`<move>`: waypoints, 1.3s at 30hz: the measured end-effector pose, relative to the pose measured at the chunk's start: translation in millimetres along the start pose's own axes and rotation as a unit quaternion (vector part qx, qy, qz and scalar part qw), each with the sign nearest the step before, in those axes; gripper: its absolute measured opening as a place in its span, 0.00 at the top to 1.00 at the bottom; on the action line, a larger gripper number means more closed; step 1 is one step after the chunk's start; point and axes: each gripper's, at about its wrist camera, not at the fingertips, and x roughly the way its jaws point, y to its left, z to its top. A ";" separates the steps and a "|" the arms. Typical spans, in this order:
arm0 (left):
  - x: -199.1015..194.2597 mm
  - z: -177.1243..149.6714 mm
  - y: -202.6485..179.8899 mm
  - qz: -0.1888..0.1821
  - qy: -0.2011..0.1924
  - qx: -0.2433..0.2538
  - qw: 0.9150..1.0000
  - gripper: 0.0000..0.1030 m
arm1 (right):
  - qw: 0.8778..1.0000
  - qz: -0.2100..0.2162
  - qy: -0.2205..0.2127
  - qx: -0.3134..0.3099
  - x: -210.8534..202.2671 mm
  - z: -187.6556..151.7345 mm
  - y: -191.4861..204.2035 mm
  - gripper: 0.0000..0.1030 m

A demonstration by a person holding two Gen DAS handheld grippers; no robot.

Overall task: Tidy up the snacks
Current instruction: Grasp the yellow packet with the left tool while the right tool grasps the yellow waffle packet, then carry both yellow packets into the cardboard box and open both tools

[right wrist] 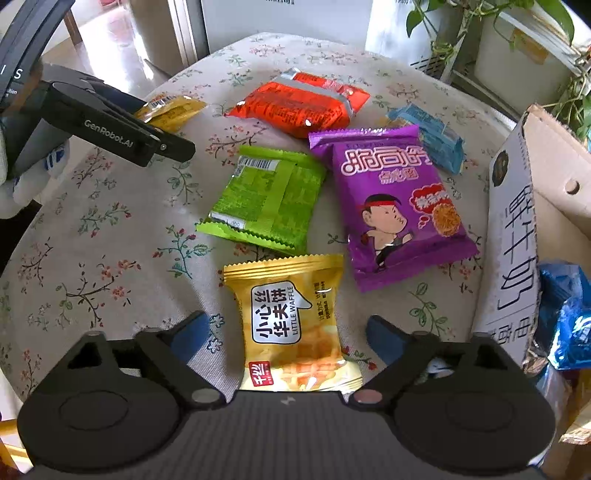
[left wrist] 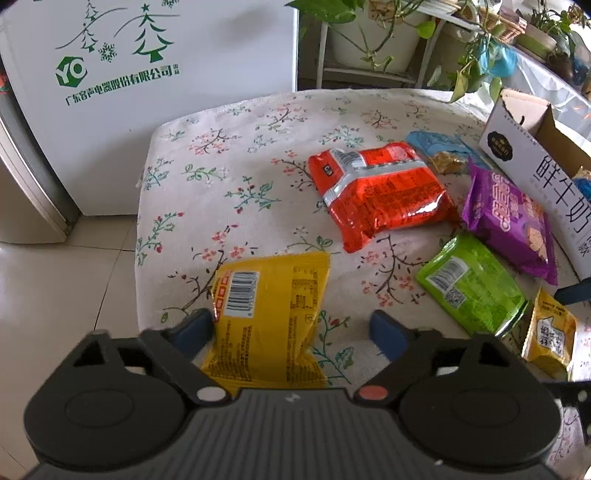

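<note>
A yellow snack packet [left wrist: 273, 317] lies barcode-up on the floral tablecloth [left wrist: 229, 177] between the fingers of my left gripper [left wrist: 290, 330]. The left fingertip [left wrist: 195, 328] touches its edge, while the right one stands apart, so the jaws are open. My right gripper [right wrist: 290, 334] hangs open over a yellow Little Waffle packet [right wrist: 291, 321], with gaps on both sides. Beyond it lie a green packet [right wrist: 266, 199], a purple packet [right wrist: 399, 210], a red packet [right wrist: 299, 103] and a blue packet [right wrist: 432, 136]. A white cardboard box [right wrist: 517, 236] stands at the right.
The box holds a blue foil bag [right wrist: 569, 317]. A white appliance [left wrist: 147, 110] with green printing stands beyond the table's left edge, above tiled floor [left wrist: 55, 288]. Potted plants [left wrist: 373, 33] on a rack stand behind the table.
</note>
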 end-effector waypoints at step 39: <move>-69.2 -54.9 -25.2 -0.007 -0.066 -0.160 0.985 0.51 | 0.977 0.006 -0.173 0.126 -95.3 26.9 0.6 0.46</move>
